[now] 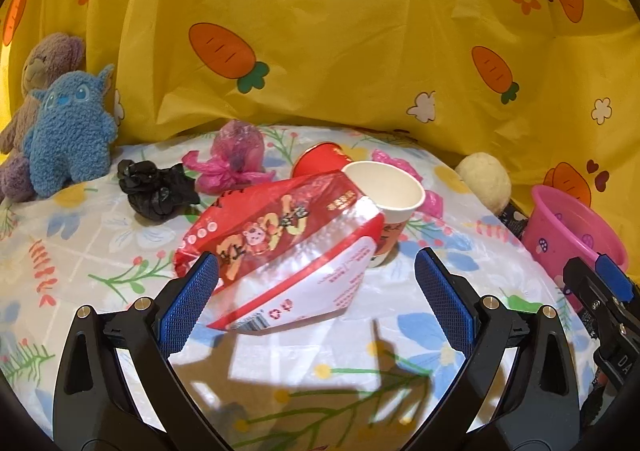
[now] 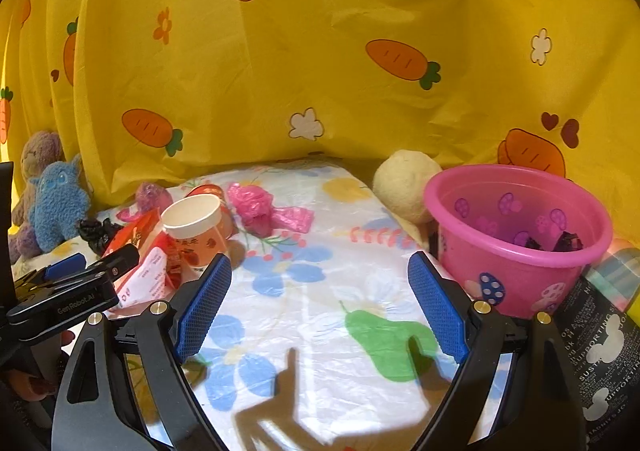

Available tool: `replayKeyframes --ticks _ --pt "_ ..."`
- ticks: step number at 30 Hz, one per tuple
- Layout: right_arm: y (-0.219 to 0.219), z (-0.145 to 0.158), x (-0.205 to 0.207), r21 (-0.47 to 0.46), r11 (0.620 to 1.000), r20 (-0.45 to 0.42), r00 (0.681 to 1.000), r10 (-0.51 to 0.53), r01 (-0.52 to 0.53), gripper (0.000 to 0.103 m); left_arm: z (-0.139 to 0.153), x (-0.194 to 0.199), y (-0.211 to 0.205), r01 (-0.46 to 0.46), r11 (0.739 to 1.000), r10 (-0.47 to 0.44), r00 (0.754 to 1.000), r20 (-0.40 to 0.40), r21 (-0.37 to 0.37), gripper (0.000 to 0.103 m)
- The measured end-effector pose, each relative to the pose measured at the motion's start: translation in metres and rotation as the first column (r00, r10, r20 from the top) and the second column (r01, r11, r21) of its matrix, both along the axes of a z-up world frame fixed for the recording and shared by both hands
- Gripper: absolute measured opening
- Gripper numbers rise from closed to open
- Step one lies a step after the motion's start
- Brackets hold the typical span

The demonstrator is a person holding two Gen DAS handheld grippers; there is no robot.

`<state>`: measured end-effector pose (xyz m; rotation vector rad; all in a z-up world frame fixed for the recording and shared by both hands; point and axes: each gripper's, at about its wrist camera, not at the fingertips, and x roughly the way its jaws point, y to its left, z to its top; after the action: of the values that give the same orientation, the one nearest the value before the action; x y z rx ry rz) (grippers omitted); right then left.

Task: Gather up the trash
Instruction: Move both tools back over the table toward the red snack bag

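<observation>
In the left wrist view, the left gripper (image 1: 316, 291) was seen spread wide, empty, before a crumpled red-and-white plastic snack bag (image 1: 280, 247) lying on the floral tablecloth (image 1: 80, 235) against a white paper cup (image 1: 386, 203).

In the right wrist view, the right gripper (image 2: 320, 307) was likewise spread, empty, beside the pink plastic bucket (image 2: 516, 251).

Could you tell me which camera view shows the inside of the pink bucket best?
The right wrist view: the pink bucket stands whole there, its mouth open to the camera, with dark scraps inside. The left wrist view catches only part of it at the right edge, behind the right gripper.
</observation>
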<state>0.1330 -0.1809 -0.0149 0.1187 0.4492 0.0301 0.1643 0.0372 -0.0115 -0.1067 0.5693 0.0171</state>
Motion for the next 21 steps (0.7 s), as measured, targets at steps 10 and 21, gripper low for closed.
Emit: replayKeyframes --ticks 10,21 --pt "0.064 -0.005 0.024 -0.021 0.986 -0.052 0.985 0.163 -0.164 0.087 -0.001 -0.006 0.075 -0.250 0.968 0.250 0.968 -0.008 -0.014 0.097" --pt "0.108 -0.014 0.069 0.035 0.962 -0.148 0.951 0.273 -0.270 0.078 -0.005 -0.010 0.103 -0.317 0.947 0.318 0.948 -0.006 -0.052 0.097"
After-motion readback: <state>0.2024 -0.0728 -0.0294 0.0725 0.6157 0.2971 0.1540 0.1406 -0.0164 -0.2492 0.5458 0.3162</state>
